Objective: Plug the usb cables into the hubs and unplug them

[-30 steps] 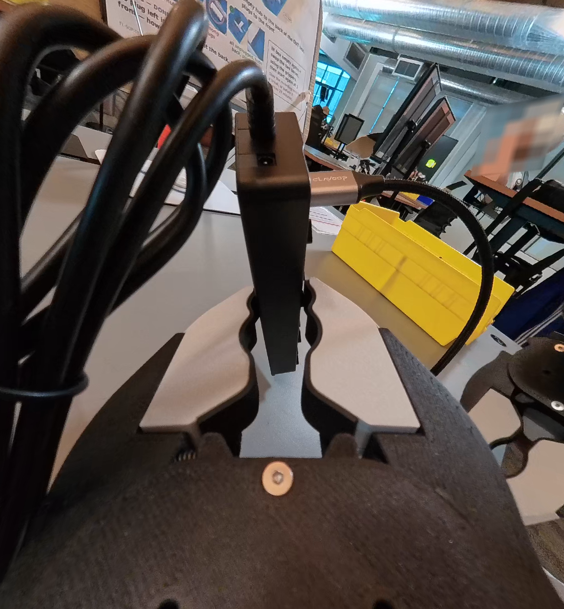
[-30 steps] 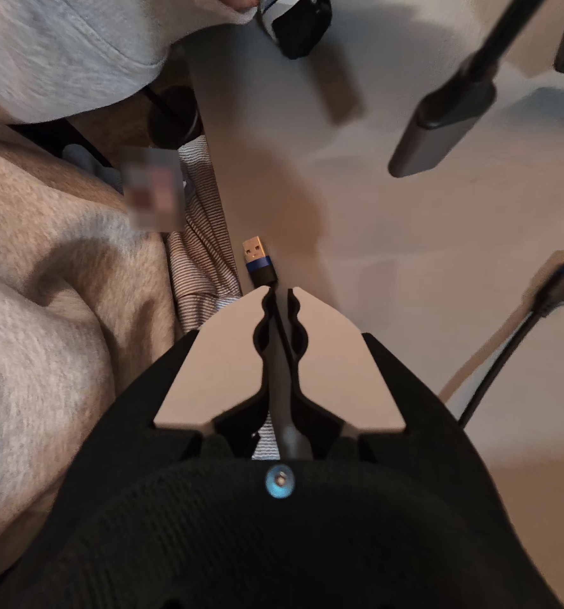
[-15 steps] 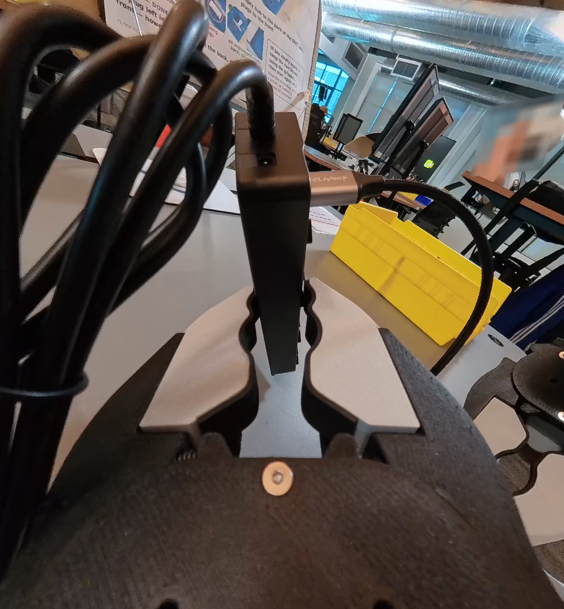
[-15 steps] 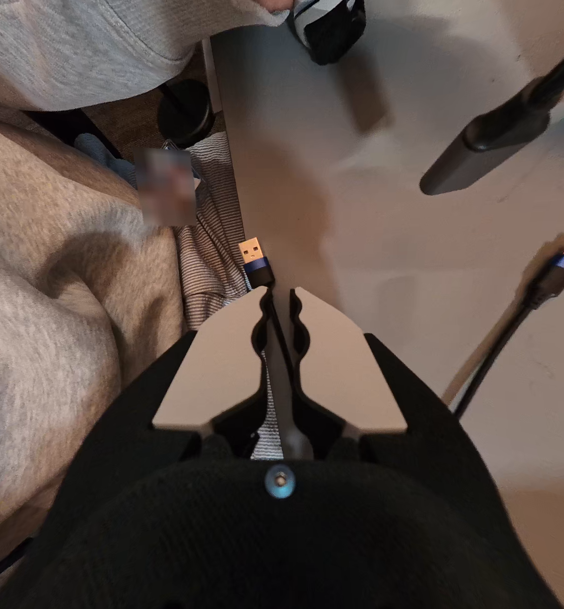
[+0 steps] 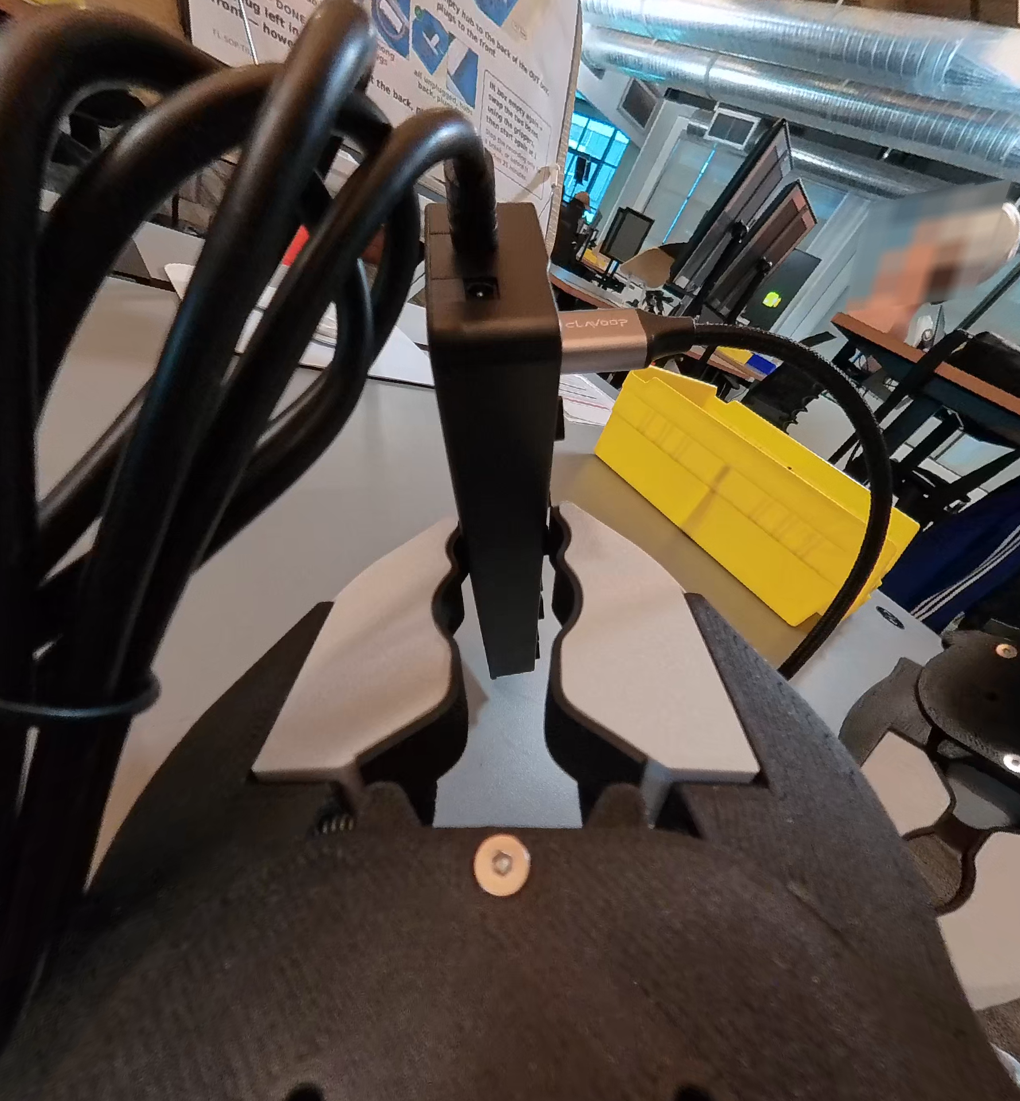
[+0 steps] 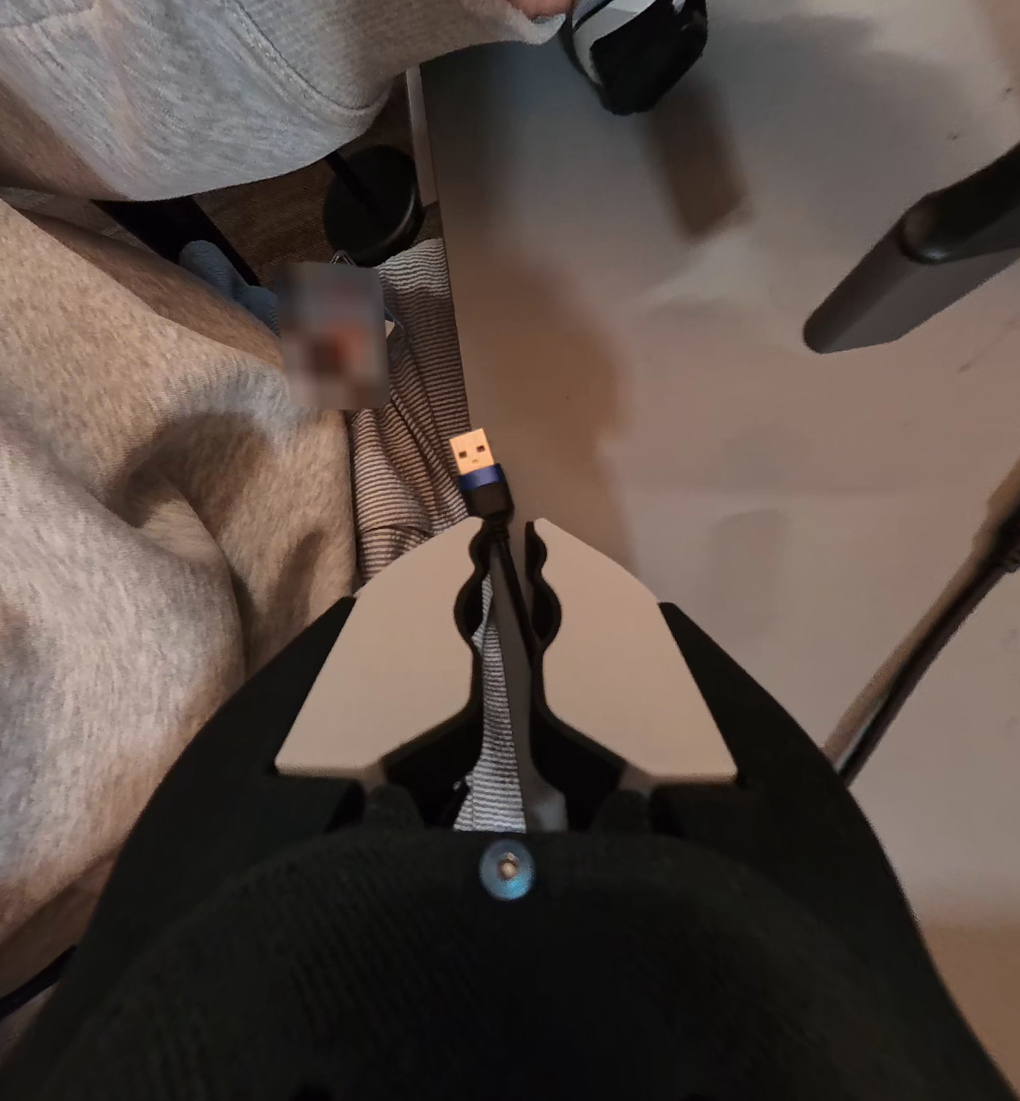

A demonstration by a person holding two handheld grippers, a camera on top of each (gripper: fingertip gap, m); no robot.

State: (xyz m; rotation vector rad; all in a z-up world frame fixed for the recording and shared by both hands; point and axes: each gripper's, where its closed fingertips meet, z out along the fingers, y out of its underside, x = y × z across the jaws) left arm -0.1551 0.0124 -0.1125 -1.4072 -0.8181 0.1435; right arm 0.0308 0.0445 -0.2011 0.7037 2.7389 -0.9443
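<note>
The left gripper is clamped on one stiff black hub, held upright with one grey plug seated. The right gripper pinches a limp cable just behind its gold plug. The moulded plug body looks the firmer hold; two loose plugs show.

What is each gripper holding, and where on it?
Left gripper clamps the black hub by its lower end. Right gripper pinches the USB cable just behind its plug.
</note>
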